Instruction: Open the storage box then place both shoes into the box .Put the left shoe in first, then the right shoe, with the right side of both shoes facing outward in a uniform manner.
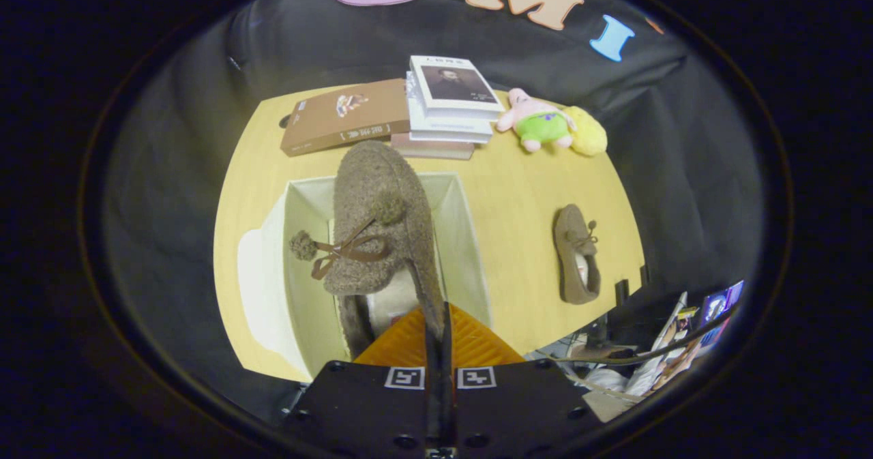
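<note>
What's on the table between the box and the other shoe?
Nothing: in the gripper view, bare table separates the box from the other shoe.

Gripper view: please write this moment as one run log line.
gripper: shut on brown shoe at its heel edge | held above open storage box | second shoe: on table, right of box | lid: open

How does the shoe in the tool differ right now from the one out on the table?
The held shoe is pinched at its heel edge by the tool, hanging over the open storage box; the other shoe lies free on the table, beside the box. The held shoe's toe points away from the tool, while the other shoe lies flat. Both are brown fuzzy slippers with pompom bows.
</note>
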